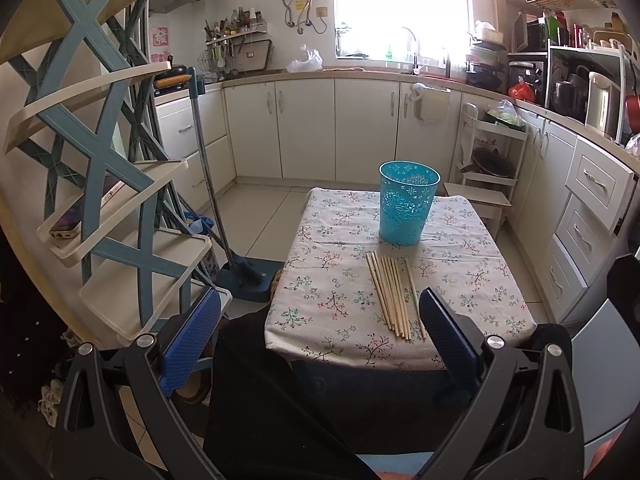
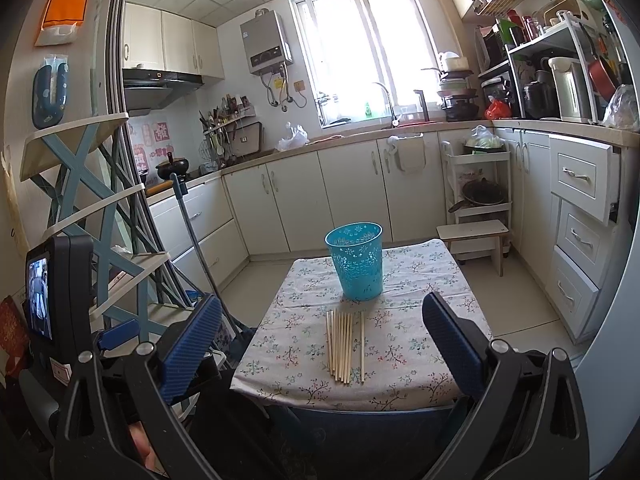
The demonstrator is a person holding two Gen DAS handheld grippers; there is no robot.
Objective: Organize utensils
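The small table under the floral-print cloth (image 2: 404,364) is offering open room on both sides, though its near edge is lying close to the stick tips. The perforated turquoise plastic cup (image 2: 356,264) is standing upright behind the wooden chopsticks (image 2: 343,346). Both the left gripper (image 1: 320,340) and right gripper (image 2: 320,344) are hovering spread wide, empty (the lone separated stick probably being the easiest first pinch, gripped mid-length).

No legible text; wall stickers' (image 2: 160,133) characters perhaps too blurred.
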